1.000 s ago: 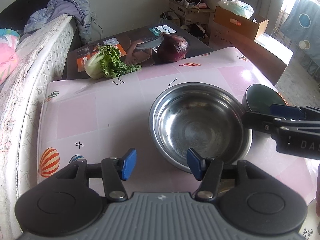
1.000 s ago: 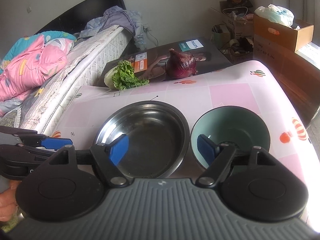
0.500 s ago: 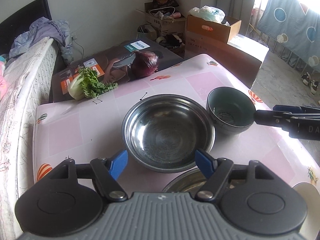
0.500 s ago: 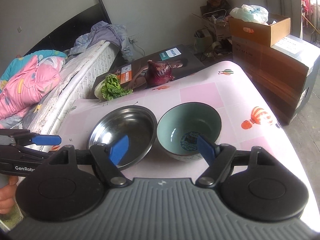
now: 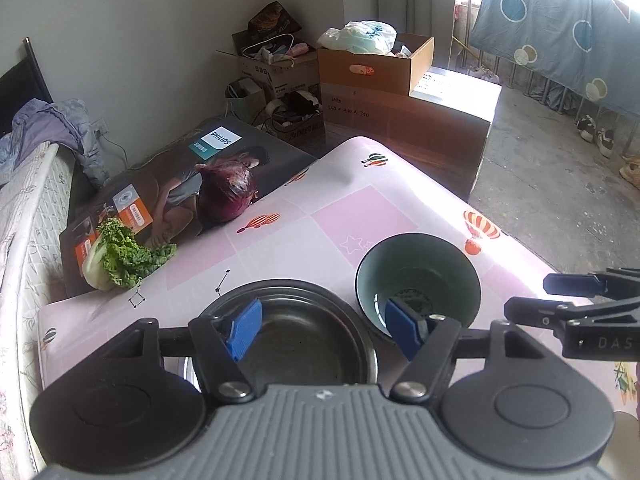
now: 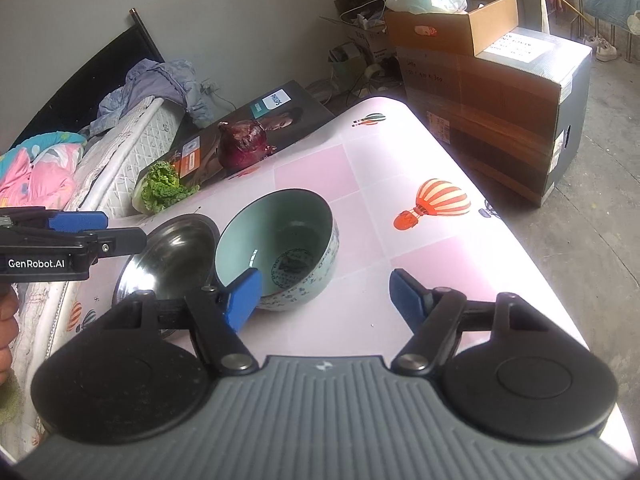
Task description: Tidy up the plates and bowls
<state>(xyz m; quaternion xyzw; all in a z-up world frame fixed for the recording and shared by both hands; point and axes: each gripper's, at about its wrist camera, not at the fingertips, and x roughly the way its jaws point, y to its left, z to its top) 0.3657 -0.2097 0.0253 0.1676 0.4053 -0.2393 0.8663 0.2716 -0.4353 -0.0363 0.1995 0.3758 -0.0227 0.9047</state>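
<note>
The green bowl (image 6: 280,248) sits on the worktop (image 6: 400,216) touching the steel bowl (image 6: 172,256); I judge I'm lining up a pick. My right tool (image 6: 326,294) and left tool (image 5: 322,328) are closing, both empty; next, straddle a rim.

"PHILIPS" on the flat box (image 5: 188,176) ("GenRobot.AI" on left gripper (image 6: 72,236)).

steel bowl (image 5: 304,332) left of ceramic bowl (image 5: 418,284) on table (image 5: 360,224); onion (image 5: 228,196), cabbage (image 5: 120,258) behind
</note>
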